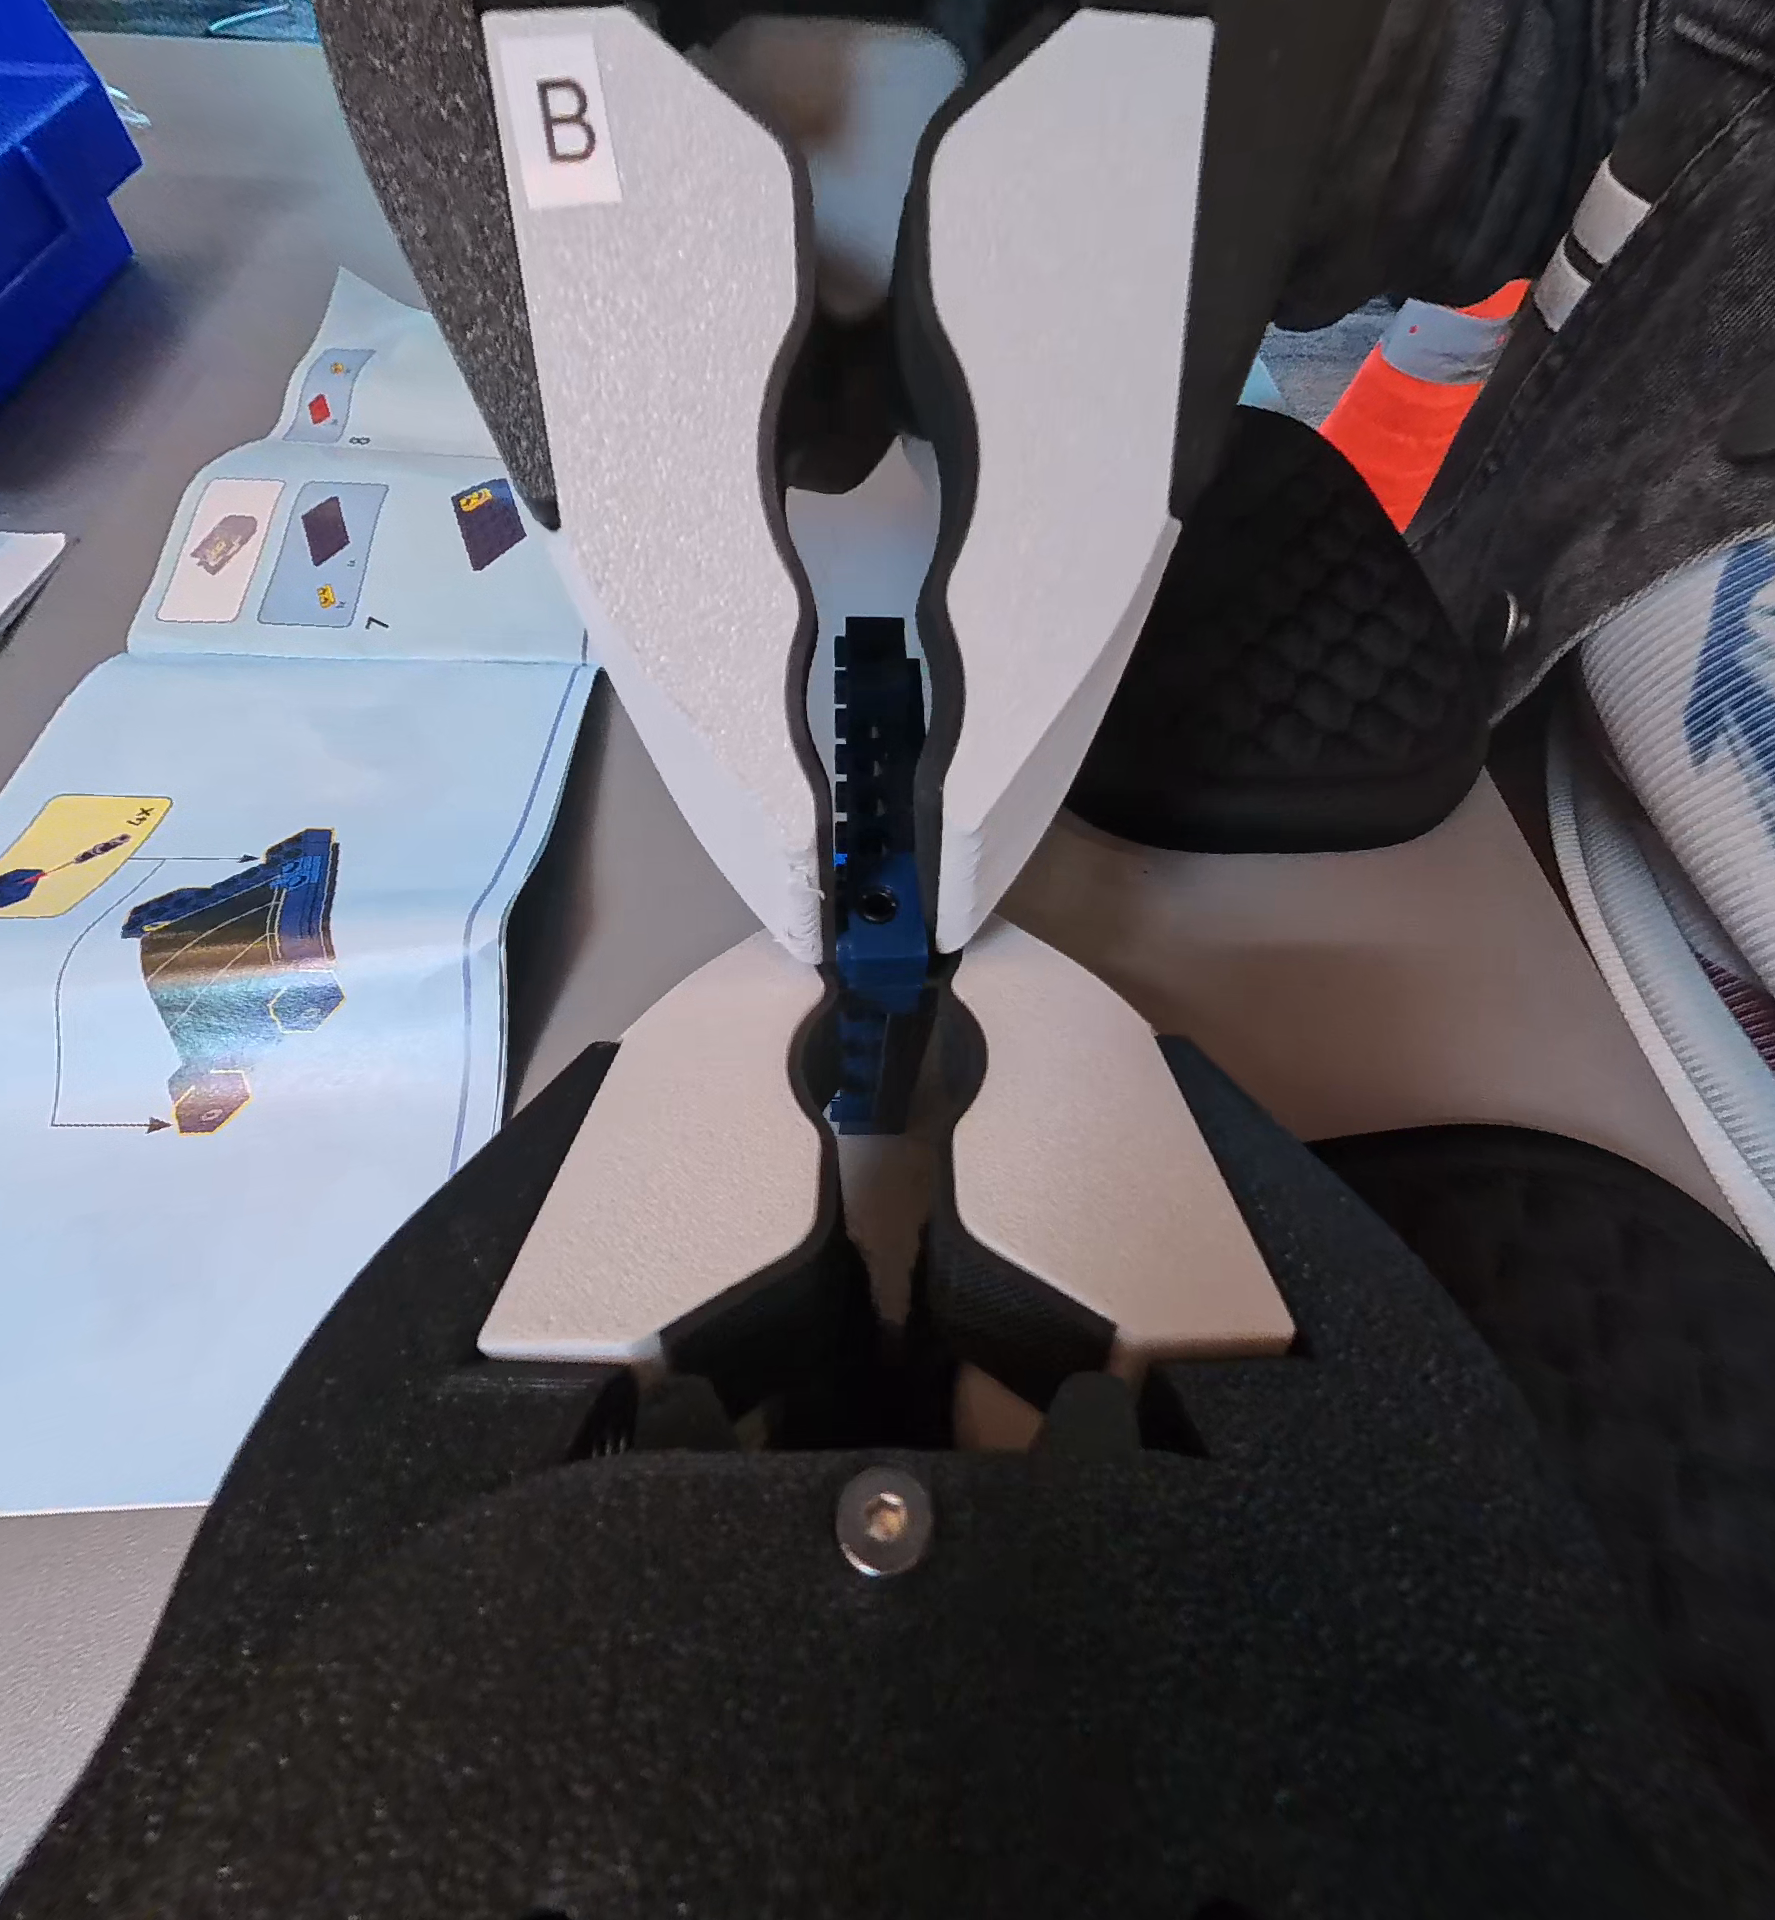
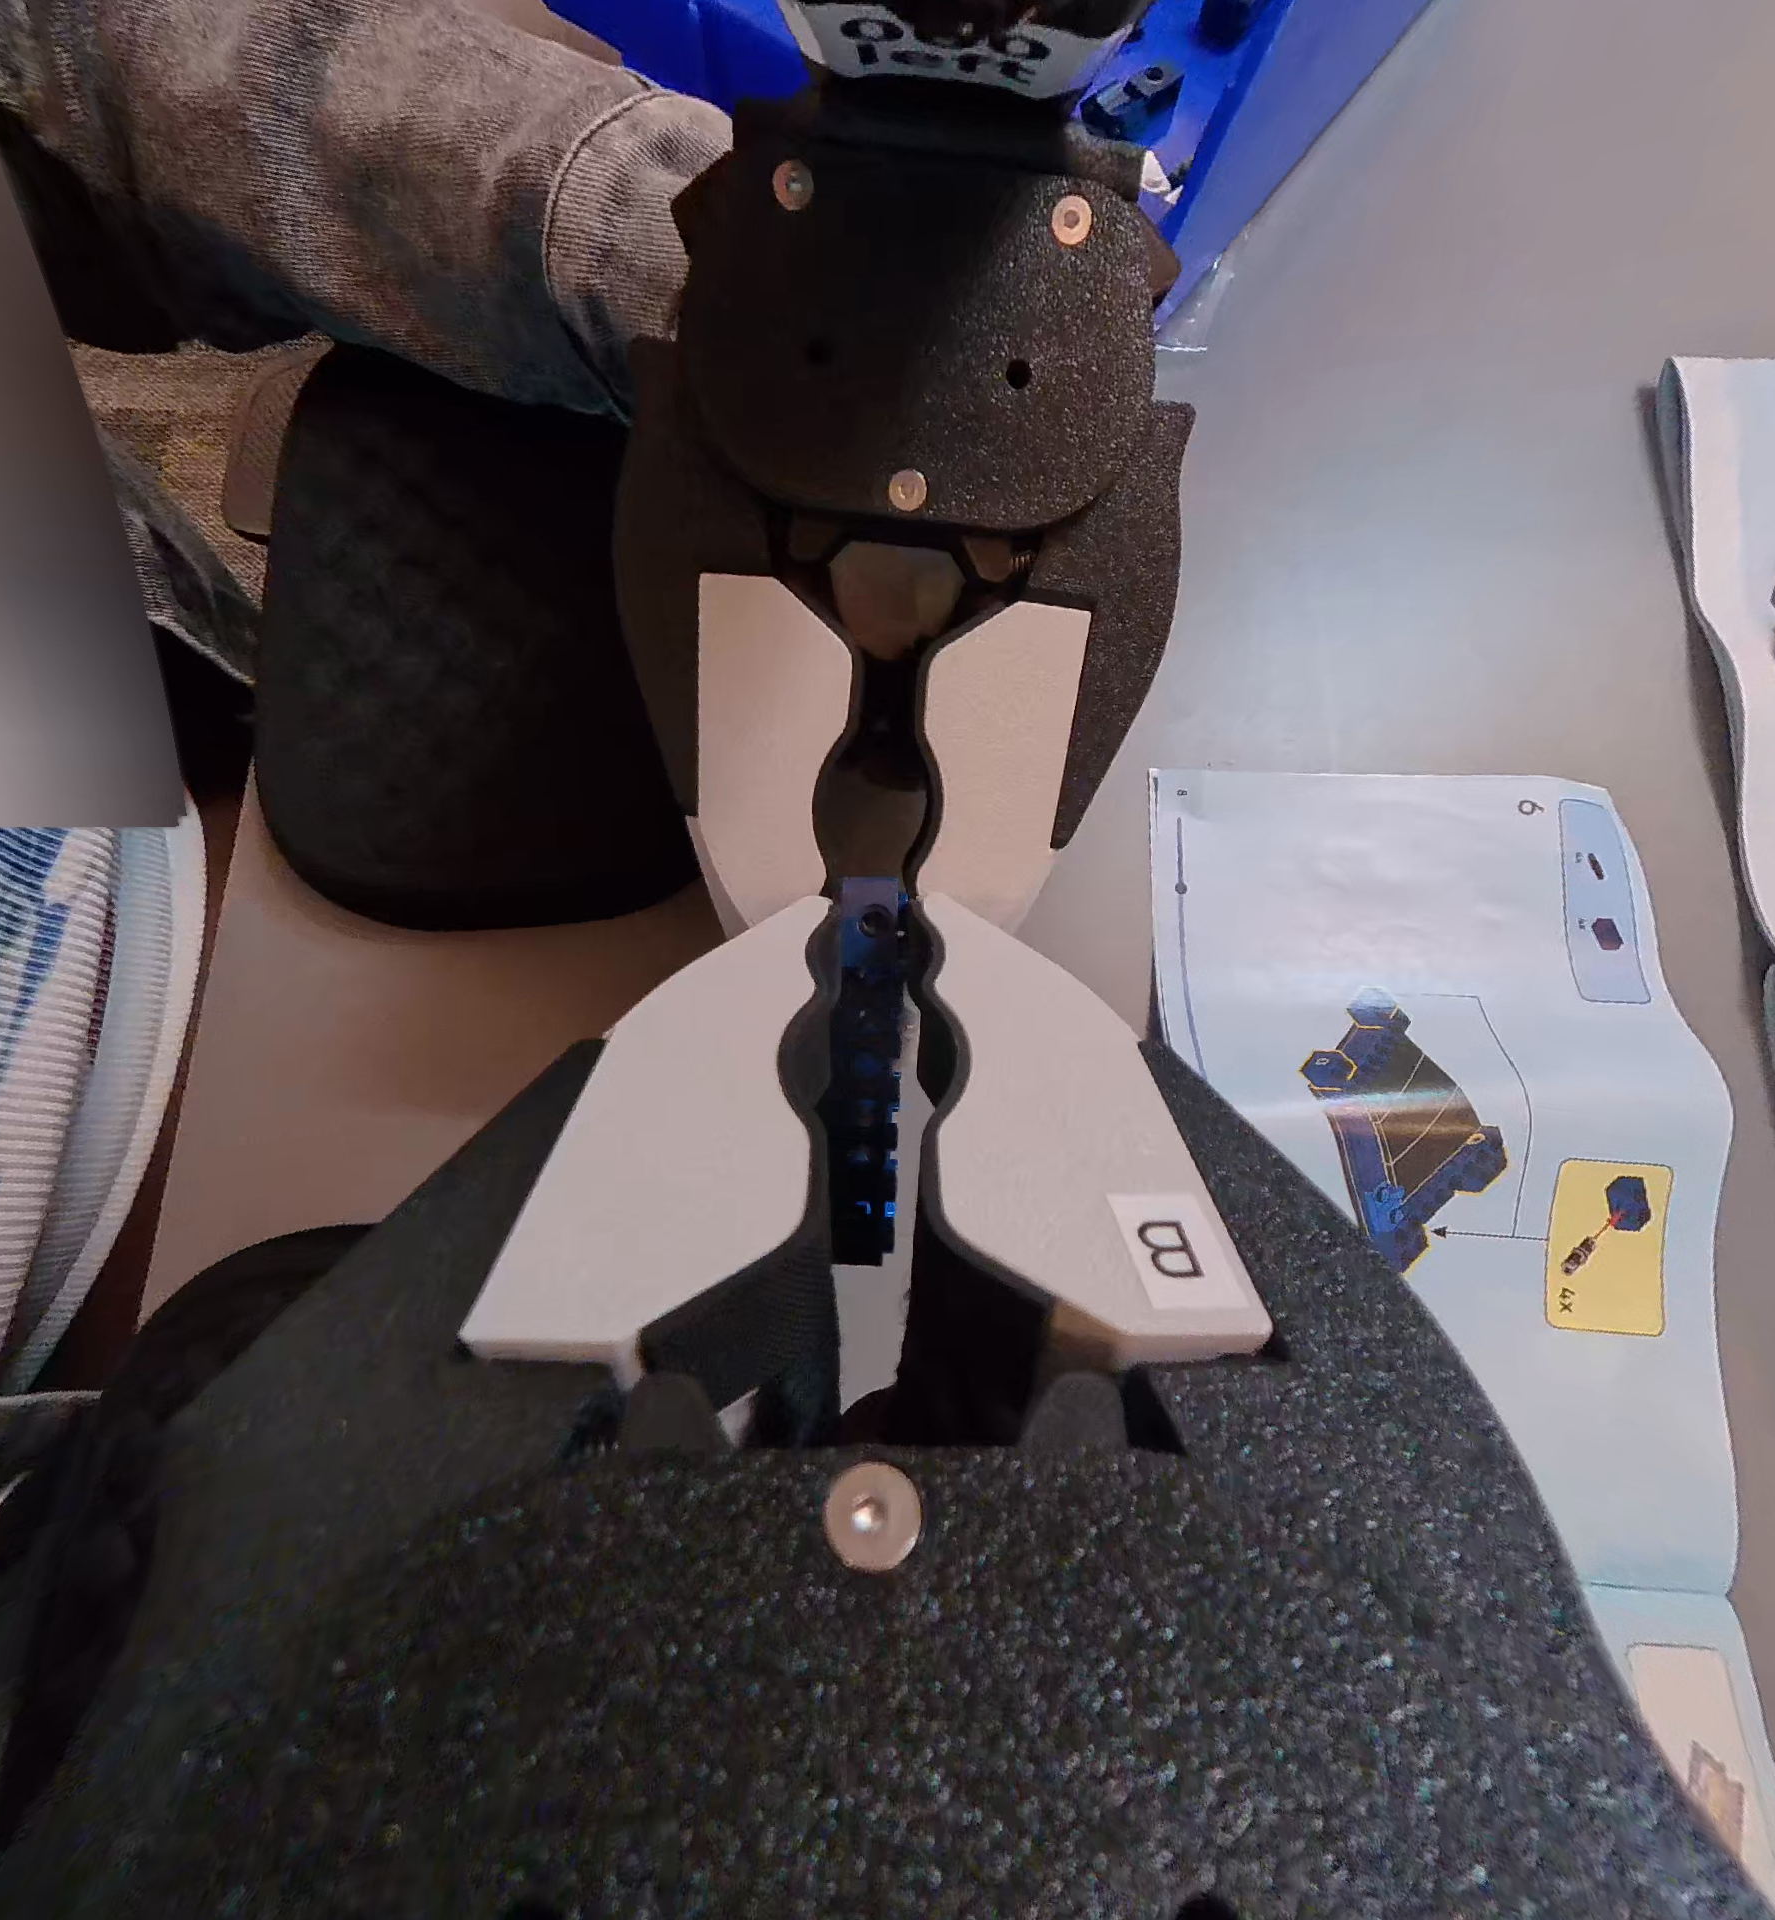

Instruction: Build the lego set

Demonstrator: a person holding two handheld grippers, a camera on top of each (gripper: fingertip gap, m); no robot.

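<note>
Grey table [image 2: 1382, 499] fills the view, soft even light across it, blue bin [image 1: 10, 239] at its far edge

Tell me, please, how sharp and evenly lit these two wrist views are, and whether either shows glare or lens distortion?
Left wrist view: blue brick assembly fairly sharp, instruction booklet shows a glossy sheen, edges bowed by the wide lens. Right wrist view: assembly dark, booklet glossy too; a blurred patch fills the left edge.
</note>
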